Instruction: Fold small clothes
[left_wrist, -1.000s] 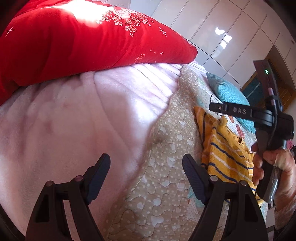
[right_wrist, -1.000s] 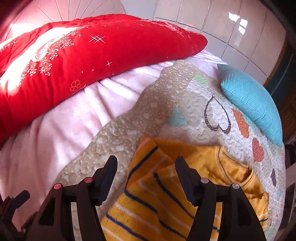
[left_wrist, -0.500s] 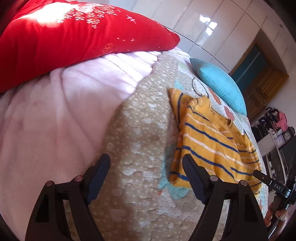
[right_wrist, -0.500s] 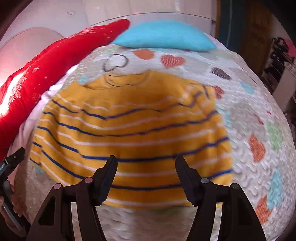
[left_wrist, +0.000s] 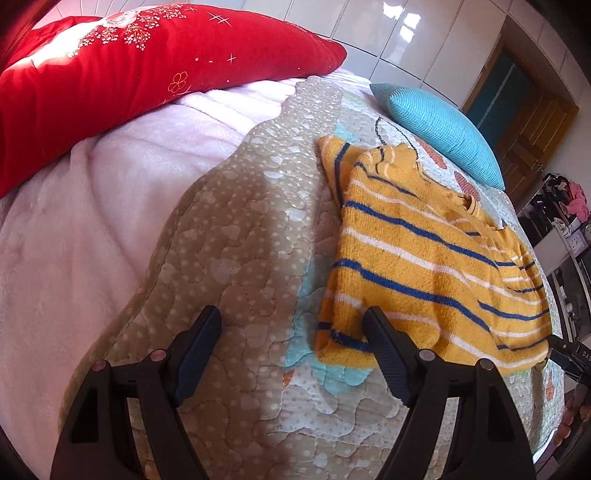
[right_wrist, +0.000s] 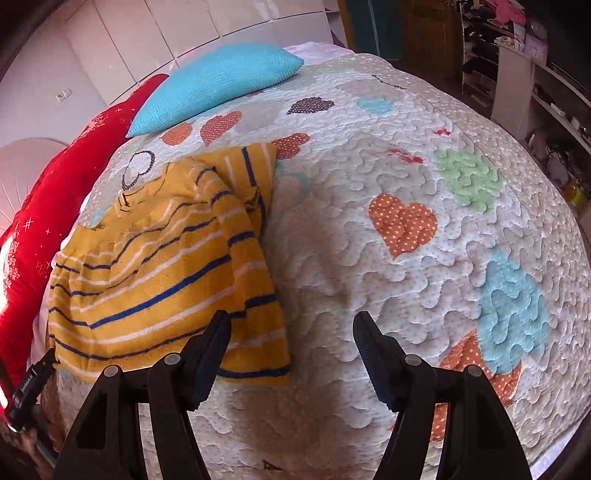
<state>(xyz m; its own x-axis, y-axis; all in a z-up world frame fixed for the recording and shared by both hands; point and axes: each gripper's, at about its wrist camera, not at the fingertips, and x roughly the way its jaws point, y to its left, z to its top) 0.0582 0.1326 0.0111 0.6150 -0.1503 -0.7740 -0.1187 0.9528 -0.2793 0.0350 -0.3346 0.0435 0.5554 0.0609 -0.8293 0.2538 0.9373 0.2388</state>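
Note:
A small yellow sweater with blue and white stripes (left_wrist: 424, 254) lies on the quilted bedspread (left_wrist: 236, 236), both sleeves folded in over the body. It also shows in the right wrist view (right_wrist: 155, 280). My left gripper (left_wrist: 291, 354) is open and empty, just above the quilt at the sweater's lower left corner, its right finger at the hem. My right gripper (right_wrist: 291, 350) is open and empty at the sweater's lower right corner, its left finger over the hem.
A turquoise cushion (left_wrist: 439, 129) lies beyond the sweater's collar. A red quilt (left_wrist: 129, 70) and a pink blanket (left_wrist: 74, 221) cover the bed's left side. A wardrobe and door stand behind; cluttered shelves (right_wrist: 535, 74) line the right wall.
Both grippers have swung from the sweater's far side to its near hem. The left one now faces its left corner, the right one its right corner. Both stay open.

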